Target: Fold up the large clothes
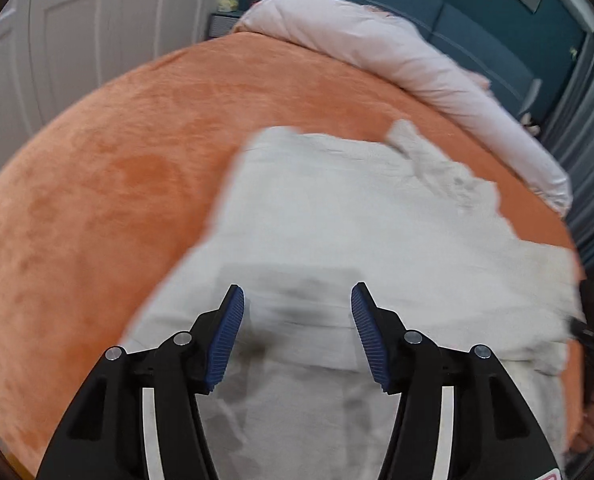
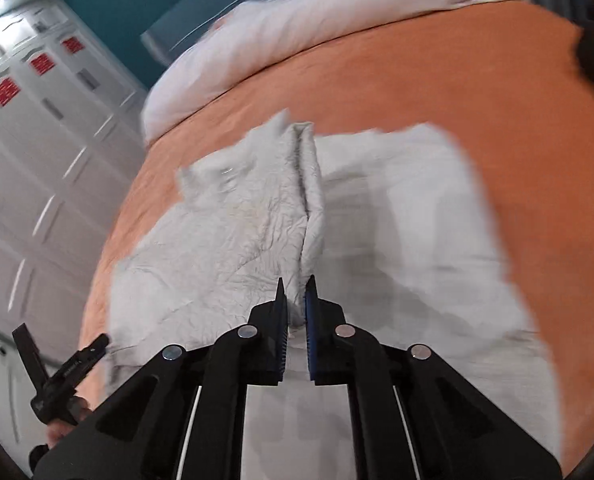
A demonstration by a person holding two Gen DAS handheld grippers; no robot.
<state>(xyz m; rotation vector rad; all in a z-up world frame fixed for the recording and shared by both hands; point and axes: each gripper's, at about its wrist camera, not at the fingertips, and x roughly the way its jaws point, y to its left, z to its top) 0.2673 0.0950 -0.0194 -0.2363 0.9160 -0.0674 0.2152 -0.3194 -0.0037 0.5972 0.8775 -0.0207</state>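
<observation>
1. While folding, treat the orange blanket as the work surface, and keep clear of the white duvet bunched along its far side.
2. Find the garment lying mid-blanket: pale, creased, mostly flat, with one crumpled corner toward the duvet. Judged partly folded, with more folds to come.
3. Note the left gripper hovering above the near part of the garment, fingers spread apart and nothing between them. Before closing, bring it down onto an edge level with the other grip, so that both hands lift along one line.
4. Note the right gripper, fingers pressed together on a pinch of the garment and lifting it slightly off the layer beneath.
5. Follow the ridge running straight away from that pinch toward the far edge. Keep it taut but not stretched, and carry it across evenly. Lay it down with edges matched, and release only once the cloth rests flat. Expect a thin pinch like this to slip, or the lower layer to drag along the plush blanket, if pulled too fast.
</observation>
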